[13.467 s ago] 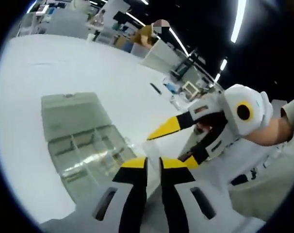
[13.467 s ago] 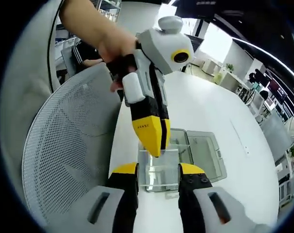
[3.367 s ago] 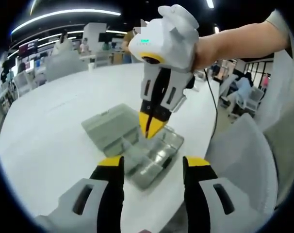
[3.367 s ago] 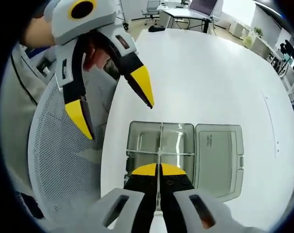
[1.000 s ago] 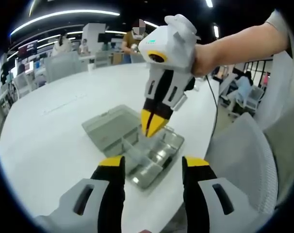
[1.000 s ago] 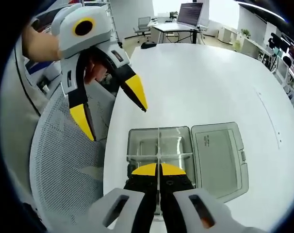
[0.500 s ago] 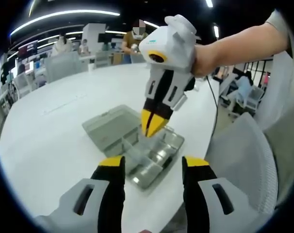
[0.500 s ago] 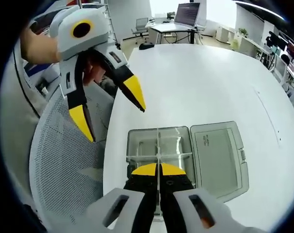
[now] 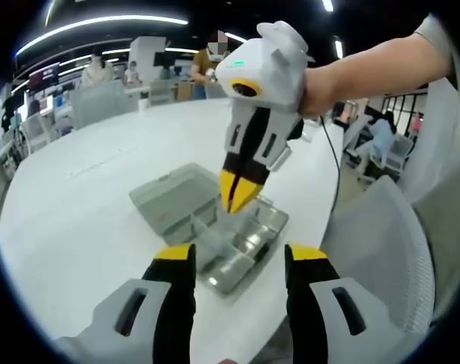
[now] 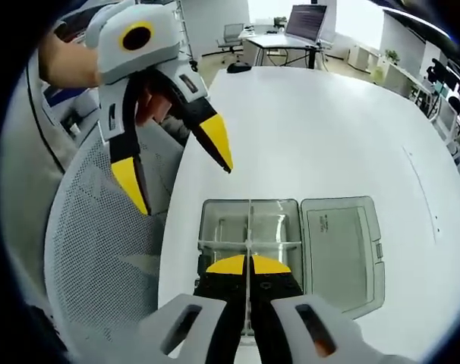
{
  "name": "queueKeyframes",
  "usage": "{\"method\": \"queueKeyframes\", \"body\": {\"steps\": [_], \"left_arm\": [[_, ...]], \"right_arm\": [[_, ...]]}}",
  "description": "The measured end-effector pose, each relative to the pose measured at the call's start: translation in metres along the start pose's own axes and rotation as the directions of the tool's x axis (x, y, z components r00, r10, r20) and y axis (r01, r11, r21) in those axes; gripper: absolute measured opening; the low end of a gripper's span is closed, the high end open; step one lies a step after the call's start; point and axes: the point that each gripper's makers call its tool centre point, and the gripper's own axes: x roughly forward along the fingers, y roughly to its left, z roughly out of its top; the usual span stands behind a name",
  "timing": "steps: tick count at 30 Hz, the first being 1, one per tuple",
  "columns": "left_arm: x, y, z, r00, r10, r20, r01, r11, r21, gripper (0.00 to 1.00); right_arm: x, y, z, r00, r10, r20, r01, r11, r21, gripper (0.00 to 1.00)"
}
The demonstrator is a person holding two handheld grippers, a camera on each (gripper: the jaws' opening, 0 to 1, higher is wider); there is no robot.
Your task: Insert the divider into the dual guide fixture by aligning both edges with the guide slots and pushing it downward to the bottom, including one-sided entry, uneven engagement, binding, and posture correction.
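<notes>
A clear compartment box (image 10: 215,227) lies on the white table (image 10: 321,129), its lid (image 10: 340,243) folded open to the right. My right gripper (image 10: 247,267) is shut on a thin clear divider (image 10: 250,220), seen edge-on and standing along the box's middle line across a cross wall. In the left gripper view the right gripper (image 9: 236,199) points down over the box (image 9: 249,239) with its yellow tips together, the divider barely visible beneath them. My left gripper (image 9: 239,256) is open and holds nothing. It also hangs open at the upper left as the left gripper (image 10: 186,191), apart from the box.
A grey mesh chair (image 10: 101,258) stands against the table's near edge beside the box. Its back (image 9: 382,250) shows on the right in the left gripper view. Desks, chairs and people stand far behind the table. Bare tabletop (image 9: 78,220) stretches beyond the lid (image 9: 173,196).
Over the last second almost nothing has changed; the right gripper view has shifted slightly. Earlier, the left gripper was shut and the right open; now the right is shut and the left open.
</notes>
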Motion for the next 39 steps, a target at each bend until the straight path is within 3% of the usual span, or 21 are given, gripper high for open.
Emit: {"method": "queueKeyframes", "body": {"steps": [12,24,26,31,39], "left_arm": [[0.0005,-0.0003,0.0019,1.000,-0.002,-0.001,0.002,1.000,0.005,0.45],[-0.0007,-0.0017,0.0018,1.000,0.000,-0.004,0.000,1.000,0.007,0.45],[-0.0004,-0.0017,0.0021,1.000,0.000,-0.004,0.000,1.000,0.007,0.45],[-0.0002,-0.0025,0.0033,1.000,0.000,-0.004,0.000,1.000,0.011,0.45],[-0.0003,-0.0021,0.0020,1.000,0.001,-0.006,-0.001,1.000,0.009,0.45]], "right_arm": [[0.0000,0.0011,-0.0004,1.000,-0.008,0.030,0.008,1.000,0.010,0.00],[0.0004,0.0016,0.0005,1.000,0.006,0.028,-0.003,0.996,-0.086,0.00],[0.0008,0.0022,0.0003,0.999,0.006,0.032,-0.005,0.999,-0.044,0.00],[0.0033,0.0038,-0.0006,0.999,0.004,0.048,-0.001,0.998,-0.068,0.00],[0.0032,0.0010,-0.0007,0.998,-0.005,0.063,0.006,1.000,-0.029,0.00]]}}
